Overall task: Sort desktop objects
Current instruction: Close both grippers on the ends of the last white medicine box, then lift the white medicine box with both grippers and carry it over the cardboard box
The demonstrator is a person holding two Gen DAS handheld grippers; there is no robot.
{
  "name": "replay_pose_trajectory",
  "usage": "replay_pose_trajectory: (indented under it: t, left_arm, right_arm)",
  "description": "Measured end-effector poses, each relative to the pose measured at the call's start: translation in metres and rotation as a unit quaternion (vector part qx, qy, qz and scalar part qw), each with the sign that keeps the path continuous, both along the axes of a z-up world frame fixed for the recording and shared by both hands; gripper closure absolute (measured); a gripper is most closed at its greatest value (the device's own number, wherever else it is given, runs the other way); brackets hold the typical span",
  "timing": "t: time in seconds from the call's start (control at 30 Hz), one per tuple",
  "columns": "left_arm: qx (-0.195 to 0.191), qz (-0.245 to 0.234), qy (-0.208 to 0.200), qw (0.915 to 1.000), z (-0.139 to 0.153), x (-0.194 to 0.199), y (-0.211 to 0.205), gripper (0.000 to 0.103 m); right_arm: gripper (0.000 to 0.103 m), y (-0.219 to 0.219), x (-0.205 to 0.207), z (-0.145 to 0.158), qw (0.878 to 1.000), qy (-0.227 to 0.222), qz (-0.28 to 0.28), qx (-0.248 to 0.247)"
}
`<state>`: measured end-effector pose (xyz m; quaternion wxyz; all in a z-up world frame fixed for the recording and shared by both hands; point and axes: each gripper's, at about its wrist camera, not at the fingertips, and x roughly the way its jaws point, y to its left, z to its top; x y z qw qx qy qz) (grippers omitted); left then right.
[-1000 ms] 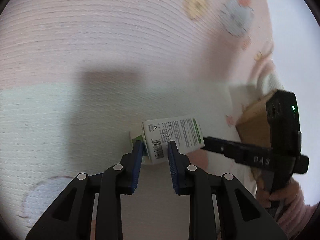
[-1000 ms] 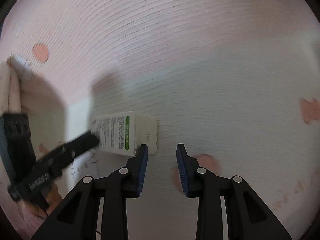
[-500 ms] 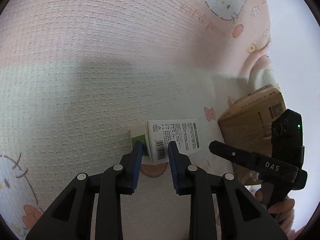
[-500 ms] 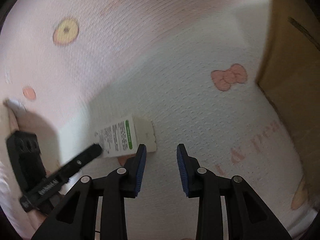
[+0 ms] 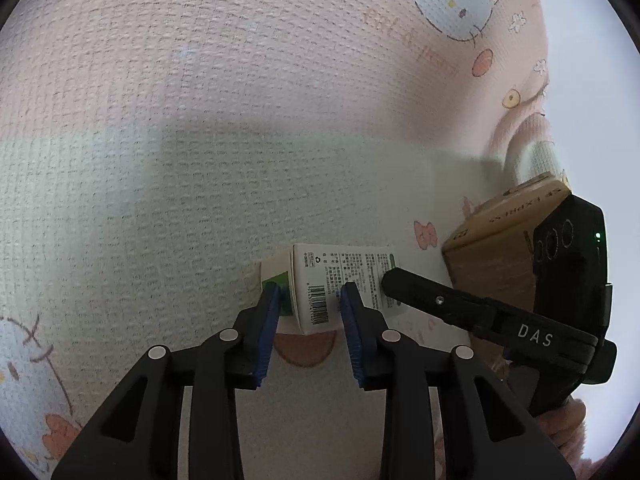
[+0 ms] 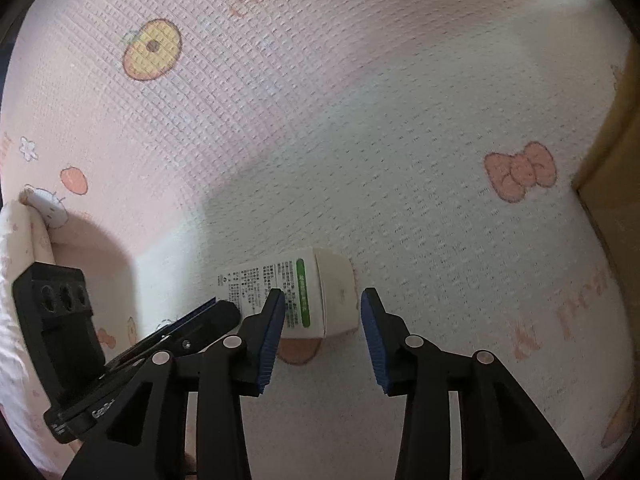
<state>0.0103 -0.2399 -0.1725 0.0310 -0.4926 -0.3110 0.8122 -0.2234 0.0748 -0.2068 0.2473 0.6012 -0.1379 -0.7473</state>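
Note:
A small white carton point(image 5: 352, 264) with green trim and a barcode lies on the pink cartoon-print cloth point(image 5: 200, 160), over a red print. Its left near corner sits between the blue pads of my left gripper point(image 5: 310, 292), whose jaws are opening and look just off the carton. In the right wrist view the carton's point(image 6: 336, 292) blank right end lies between the jaws of my right gripper point(image 6: 322, 300), also opening, with a gap at the right pad. The left gripper point(image 6: 226, 310) touches the carton's left end there. The right gripper's point(image 5: 394, 280) tip reaches over the carton's right end.
A brown cardboard box point(image 5: 492, 248) stands just right of the carton, also at the right edge point(image 6: 612, 200). The cloth's rolled edge point(image 5: 532, 148) lies behind it. A hand in a pink sleeve point(image 5: 560, 420) holds the right gripper.
The left gripper carried the carton across the cloth, then stopped, and its jaws widened slightly. The right gripper came over so the carton's right end now lies between its wider jaws.

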Motion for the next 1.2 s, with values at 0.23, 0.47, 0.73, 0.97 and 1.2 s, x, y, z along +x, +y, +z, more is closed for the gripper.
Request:
replay_pose_trajectory:
  t: [0.23, 0.47, 0.73, 0.97, 1.2]
  left_arm:
    - [0.021, 0.017, -0.004, 0.9996, -0.005, -0.005, -0.008, 0.065]
    - [0.016, 0.020, -0.006, 0.9997, -0.007, -0.016, -0.004, 0.059]
    - [0.002, 0.020, 0.030, 0.9994, 0.024, -0.008, 0.006, 0.065]
    - [0.006, -0.029, 0.132, 0.9908, 0.114, -0.025, 0.038, 0.067]
    - [0.015, -0.152, 0.229, 0.9615, 0.192, -0.066, 0.124, 0.067]
  right_arm:
    - [0.062, 0.018, -0.003, -0.003, 0.999, -0.012, -0.006, -0.034]
    - [0.057, 0.027, -0.001, -0.013, 0.997, -0.036, -0.036, -0.065]
    - [0.056, 0.020, 0.014, 0.014, 0.999, -0.007, -0.009, -0.038]
    - [0.056, 0.062, 0.029, 0.108, 0.991, 0.100, -0.058, -0.068]
    - [0.056, 0.145, 0.042, 0.203, 0.967, 0.210, -0.137, -0.053]
